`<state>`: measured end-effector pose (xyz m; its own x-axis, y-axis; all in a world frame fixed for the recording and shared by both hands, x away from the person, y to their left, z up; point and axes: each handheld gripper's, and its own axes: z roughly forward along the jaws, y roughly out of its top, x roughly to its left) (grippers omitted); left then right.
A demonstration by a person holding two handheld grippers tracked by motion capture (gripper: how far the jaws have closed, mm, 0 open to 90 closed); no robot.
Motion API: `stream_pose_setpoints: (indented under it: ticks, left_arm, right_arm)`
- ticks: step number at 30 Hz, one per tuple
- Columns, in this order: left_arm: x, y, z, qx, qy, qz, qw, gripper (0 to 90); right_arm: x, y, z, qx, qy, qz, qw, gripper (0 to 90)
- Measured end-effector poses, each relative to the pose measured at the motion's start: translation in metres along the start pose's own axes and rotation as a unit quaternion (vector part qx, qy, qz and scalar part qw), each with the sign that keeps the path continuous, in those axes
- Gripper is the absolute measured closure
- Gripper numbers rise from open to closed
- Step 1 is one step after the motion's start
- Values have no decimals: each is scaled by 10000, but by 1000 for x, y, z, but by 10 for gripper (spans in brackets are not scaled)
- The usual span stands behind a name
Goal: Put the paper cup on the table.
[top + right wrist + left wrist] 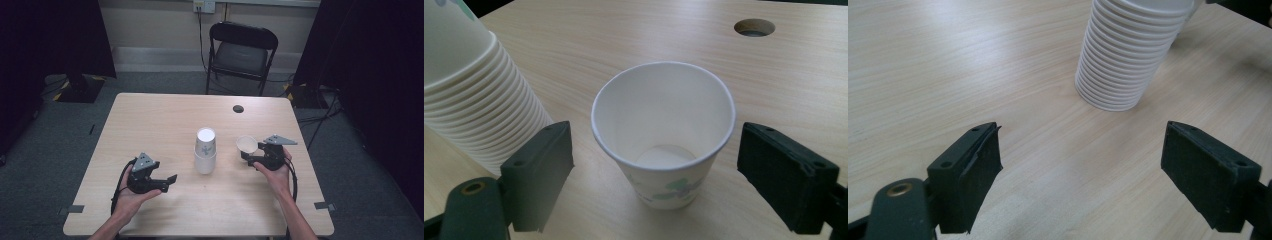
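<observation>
While a tall stack of white, ribbed paper cups (205, 150) stands upside down at the middle of the pale wood-grain table (160, 120), a single white paper cup with a faint green-and-blue print (663, 137) sits upright just to its right, mouth open to the ceiling. It appears to have been drawn from the stack and set down apart from it, so that it can stand ready for use. The right gripper (655, 172), held in the person's right hand (276, 172), brackets that lone cup with its black jaws spread wide; daylight shows between each pad and the cup's wall, so the cup stands on the table by itself, gripped by nothing. On the other side of the stack, the left gripper (1082, 172) rests in the person's left hand (131, 195) near the table's front edge, jaws likewise wide apart and empty, aimed at the base of the stack. By the look of it, that hand waits where it could steady the stack or take the next cup. A round cable hole (238, 108) marks the far side of the tabletop, and a black folding chair (241, 52) stands beyond it.
</observation>
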<state>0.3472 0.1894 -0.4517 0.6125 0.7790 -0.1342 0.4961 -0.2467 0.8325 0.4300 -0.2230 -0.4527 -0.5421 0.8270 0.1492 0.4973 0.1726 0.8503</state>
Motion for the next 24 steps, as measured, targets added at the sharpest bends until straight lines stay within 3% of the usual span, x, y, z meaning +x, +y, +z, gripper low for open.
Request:
stream_pose_setpoints:
  ticks: [6, 13, 22, 24]
  left_arm:
    - [0, -1, 0, 73, 21, 29, 10000, 159]
    - [3, -2, -1, 92, 13, -14, 10000, 159]
    - [1, -3, -2, 113, 92, 97, 9998, 158]
    - [1, -4, -2, 107, 66, 74, 9999, 158]
  right_arm:
    - [5, -3, -19, -70, -64, -53, 9999, 144]
    - [13, -9, -41, 47, -193, -82, 9998, 163]
    - [29, -28, -66, 125, -46, -151, 9998, 174]
    - [34, -32, -74, 3, 23, -228, 9997, 180]
